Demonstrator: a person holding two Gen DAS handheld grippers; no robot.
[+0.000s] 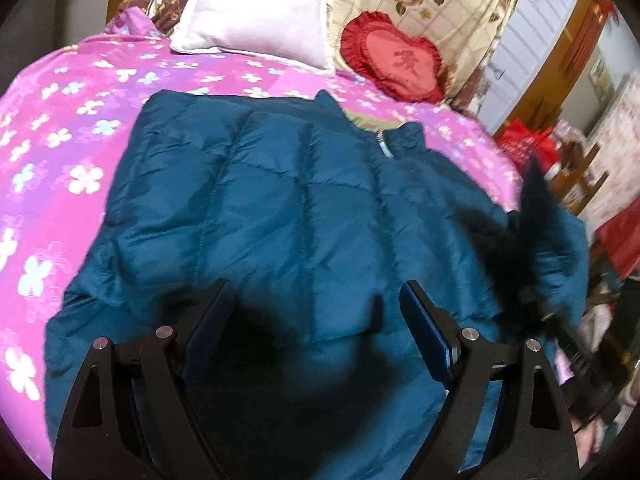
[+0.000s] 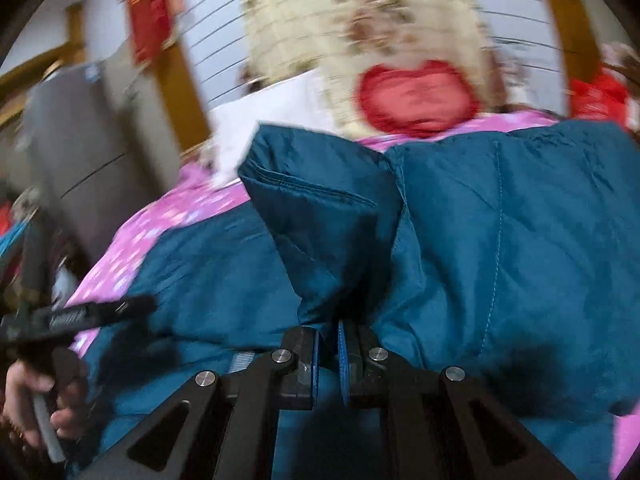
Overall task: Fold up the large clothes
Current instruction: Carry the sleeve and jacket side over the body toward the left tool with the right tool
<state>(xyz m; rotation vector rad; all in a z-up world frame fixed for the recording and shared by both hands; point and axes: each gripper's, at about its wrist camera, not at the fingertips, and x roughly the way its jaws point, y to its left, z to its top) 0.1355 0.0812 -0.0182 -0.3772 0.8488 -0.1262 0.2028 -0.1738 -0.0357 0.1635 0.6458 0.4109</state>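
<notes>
A teal quilted puffer jacket (image 1: pixel 280 208) lies spread on the pink flowered bed cover (image 1: pixel 68 128), collar toward the pillows. My left gripper (image 1: pixel 316 304) is open and empty, hovering just above the jacket's near hem. My right gripper (image 2: pixel 328 332) is shut on a fold of the jacket (image 2: pixel 332 240), with a raised sleeve or side panel bunched above its jaws. In the left wrist view the right gripper (image 1: pixel 536 240) shows as a dark blur at the jacket's right edge. In the right wrist view the left gripper (image 2: pixel 92 312) is at lower left, held by a hand.
A white pillow (image 1: pixel 260 20), a red heart cushion (image 1: pixel 392 60) and a cream rose-print quilt (image 1: pixel 432 0) sit at the bed's head. Red bags and cluttered furniture (image 1: pixel 560 152) stand beyond the bed's right edge. A grey cabinet (image 2: pixel 88 140) stands at left.
</notes>
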